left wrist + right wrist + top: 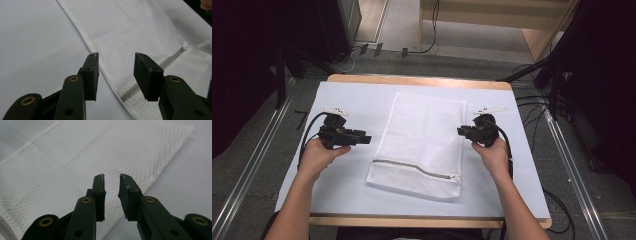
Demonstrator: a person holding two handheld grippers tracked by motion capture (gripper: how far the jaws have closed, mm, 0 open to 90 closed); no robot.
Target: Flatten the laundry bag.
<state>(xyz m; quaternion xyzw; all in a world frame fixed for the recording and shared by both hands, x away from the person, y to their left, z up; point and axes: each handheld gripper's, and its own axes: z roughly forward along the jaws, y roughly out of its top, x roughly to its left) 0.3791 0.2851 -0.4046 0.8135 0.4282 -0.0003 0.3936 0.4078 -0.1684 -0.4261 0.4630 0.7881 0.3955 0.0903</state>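
Two open claws beside mesh bag

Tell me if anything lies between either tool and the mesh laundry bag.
Nothing visible does. The left tool and right tool sit at opposite side edges of the mesh laundry bag, both open and empty, with only bare table cover around them.

Mesh bag on table, between both tools.
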